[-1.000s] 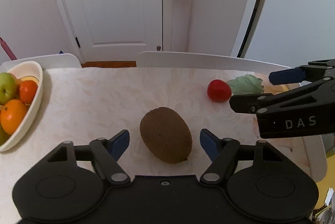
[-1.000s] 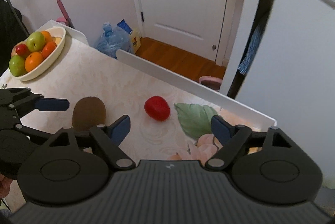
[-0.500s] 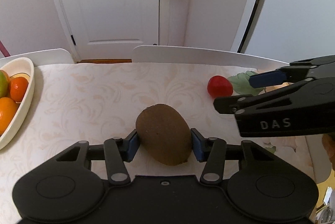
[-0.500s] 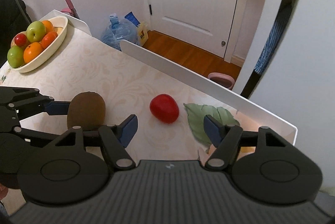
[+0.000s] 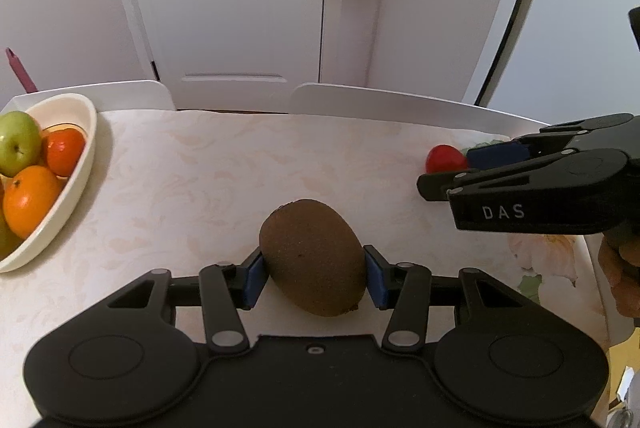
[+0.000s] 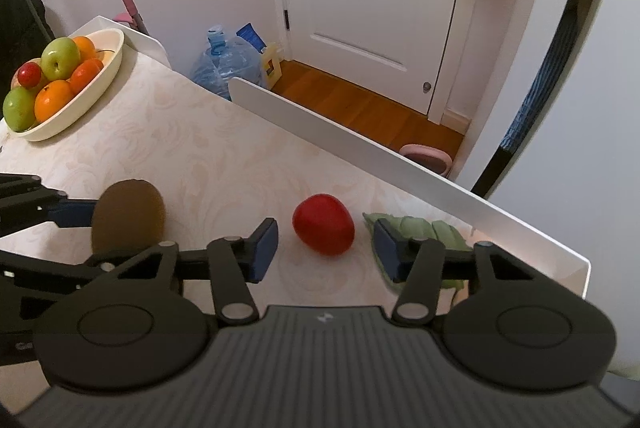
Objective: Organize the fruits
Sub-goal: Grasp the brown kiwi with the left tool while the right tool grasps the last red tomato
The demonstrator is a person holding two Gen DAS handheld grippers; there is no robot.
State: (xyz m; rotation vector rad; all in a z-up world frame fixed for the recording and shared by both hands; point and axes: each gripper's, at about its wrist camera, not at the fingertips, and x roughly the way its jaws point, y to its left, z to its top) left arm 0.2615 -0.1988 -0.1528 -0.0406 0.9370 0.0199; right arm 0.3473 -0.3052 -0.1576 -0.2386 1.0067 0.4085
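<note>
Because the task gathers fruit, the cream bowl (image 5: 86, 144) at nine o'clock on the table (image 5: 224, 164) likely awaits the two strays. The left gripper (image 5: 313, 274) pinches the brown kiwi (image 5: 314, 256) at its middle, blue pads touching both sides. The right gripper (image 6: 325, 242), lettered "DAS", stands spread around the red fruit (image 6: 323, 224) at three o'clock, not touching it.
</note>
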